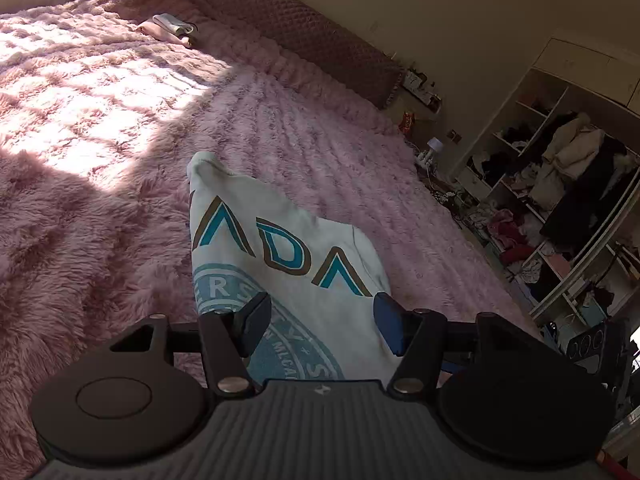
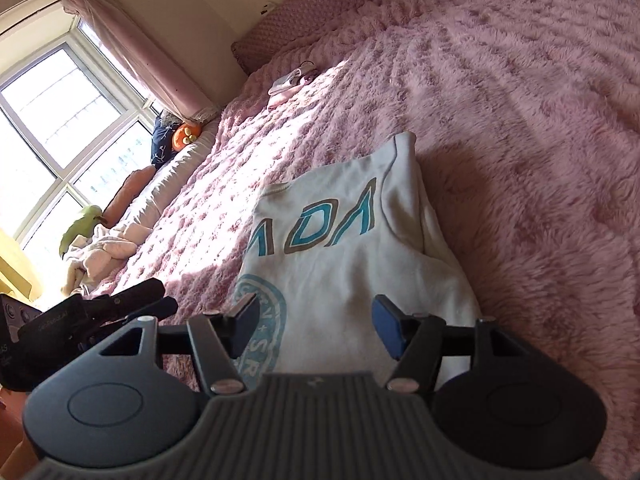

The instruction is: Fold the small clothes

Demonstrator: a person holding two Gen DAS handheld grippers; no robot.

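Both grippers hover, jaws apart, over a partly folded white sweatshirt (image 1: 288, 248) on the pink shaggy bed (image 1: 100, 200).

Left gripper (image 1: 320, 320) and right gripper (image 2: 314, 322) hold nothing; the sweatshirt, sides seemingly tucked, lies near the bed's front edge. The next move likely calls for gripping its hem and folding it upward.

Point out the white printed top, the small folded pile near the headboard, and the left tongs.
white printed top (image 1: 288, 240), left wrist view, on its lettered chest.
small folded pile (image 1: 170, 26), left wrist view, on its upper layer.
left tongs (image 1: 316, 316), left wrist view, midway between the open tips.
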